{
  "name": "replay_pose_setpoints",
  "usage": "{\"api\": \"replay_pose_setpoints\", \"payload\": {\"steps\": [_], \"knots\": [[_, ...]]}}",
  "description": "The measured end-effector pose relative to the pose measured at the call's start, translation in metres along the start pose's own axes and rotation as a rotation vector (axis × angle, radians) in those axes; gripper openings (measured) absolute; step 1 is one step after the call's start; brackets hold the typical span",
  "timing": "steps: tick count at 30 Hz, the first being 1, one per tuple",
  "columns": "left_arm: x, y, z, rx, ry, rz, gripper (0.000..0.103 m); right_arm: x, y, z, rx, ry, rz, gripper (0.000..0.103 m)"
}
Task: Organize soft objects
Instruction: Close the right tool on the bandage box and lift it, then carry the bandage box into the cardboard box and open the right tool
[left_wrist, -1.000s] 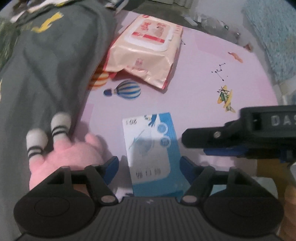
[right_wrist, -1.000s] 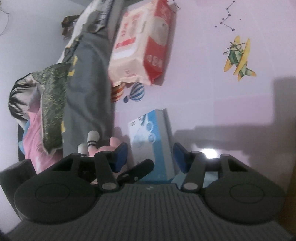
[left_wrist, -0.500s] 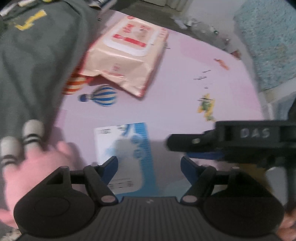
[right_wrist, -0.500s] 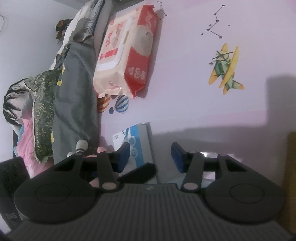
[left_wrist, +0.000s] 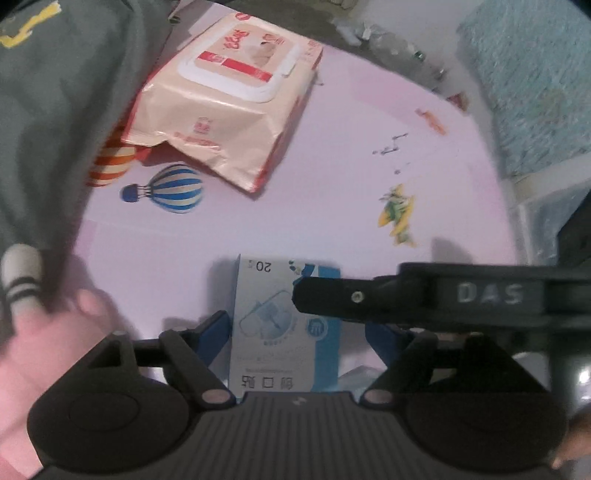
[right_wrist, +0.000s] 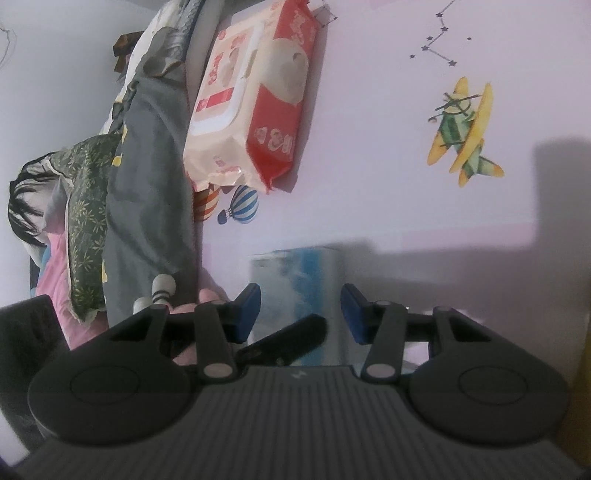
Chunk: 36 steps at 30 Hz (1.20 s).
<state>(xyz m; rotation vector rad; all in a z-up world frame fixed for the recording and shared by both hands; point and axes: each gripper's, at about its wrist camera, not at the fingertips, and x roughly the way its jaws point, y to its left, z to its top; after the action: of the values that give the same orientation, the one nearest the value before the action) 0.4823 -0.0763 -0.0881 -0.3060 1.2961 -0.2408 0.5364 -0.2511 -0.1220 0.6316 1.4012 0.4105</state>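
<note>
As left jaws open, blue box (left_wrist: 284, 328) lies between.

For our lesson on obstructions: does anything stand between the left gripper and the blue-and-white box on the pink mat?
Yes. A black finger of the right gripper reaches in from the right across the top face of the blue-and-white box. The left gripper has its jaws opening, with the box between them.

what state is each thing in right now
left gripper: jaws opening, either side of the box, not pressing
right gripper: jaws apart, nothing gripped
blue box: lying flat on the mat
wipes pack: lid closed, lying flat
pink plush: partly under grey cloth
</note>
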Motion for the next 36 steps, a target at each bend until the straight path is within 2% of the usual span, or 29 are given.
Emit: {"api": "replay_pose_setpoints", "payload": {"steps": [1, 4, 7, 8, 10, 11, 12, 14, 16, 18, 21, 25, 32, 36], "knots": [[-0.001, -0.001, -0.001, 0.014, -0.004, 0.007, 0.081, -0.001, -0.001, 0.001, 0.000, -0.005, -0.008, 0.048], [-0.002, -0.005, -0.005, 0.076, -0.007, 0.089, 0.081, -0.003, -0.007, 0.001, 0.009, -0.008, -0.018, 0.048], [0.006, -0.014, -0.010, 0.166, 0.034, 0.169, 0.081, -0.001, -0.010, -0.002, -0.005, 0.005, -0.045, 0.048], [0.009, -0.015, -0.010, 0.179, 0.038, 0.170, 0.087, 0.001, -0.011, -0.003, -0.009, 0.015, -0.053, 0.048], [0.011, -0.014, -0.009, 0.176, 0.048, 0.154, 0.087, 0.003, -0.008, -0.005, -0.026, 0.015, -0.053, 0.048], [0.013, -0.014, -0.008, 0.163, 0.068, 0.138, 0.078, 0.004, -0.007, -0.006, -0.029, 0.013, -0.054, 0.048], [0.015, -0.013, -0.007, 0.153, 0.077, 0.133, 0.075, 0.006, -0.006, -0.007, -0.030, 0.012, -0.047, 0.048], [0.014, -0.016, -0.010, 0.159, 0.053, 0.167, 0.073, 0.010, -0.003, -0.010, -0.037, 0.016, -0.028, 0.047], [0.014, -0.017, -0.011, 0.155, 0.031, 0.171, 0.073, 0.010, 0.003, -0.013, -0.055, 0.001, -0.048, 0.047], [0.008, -0.014, -0.013, 0.138, 0.004, 0.169, 0.073, 0.009, 0.004, -0.015, -0.054, -0.014, -0.053, 0.042], [-0.008, -0.012, -0.013, 0.117, -0.041, 0.162, 0.073, 0.001, 0.008, -0.016, -0.054, -0.048, -0.024, 0.036], [-0.033, -0.022, -0.013, 0.123, -0.115, 0.190, 0.073, -0.016, 0.024, -0.019, -0.096, -0.096, 0.001, 0.033], [-0.097, -0.063, -0.026, 0.160, -0.258, 0.196, 0.073, -0.074, 0.057, -0.032, -0.162, -0.194, 0.034, 0.032], [-0.125, -0.106, -0.036, 0.198, -0.312, 0.172, 0.072, -0.123, 0.058, -0.044, -0.175, -0.244, 0.059, 0.032]]}}
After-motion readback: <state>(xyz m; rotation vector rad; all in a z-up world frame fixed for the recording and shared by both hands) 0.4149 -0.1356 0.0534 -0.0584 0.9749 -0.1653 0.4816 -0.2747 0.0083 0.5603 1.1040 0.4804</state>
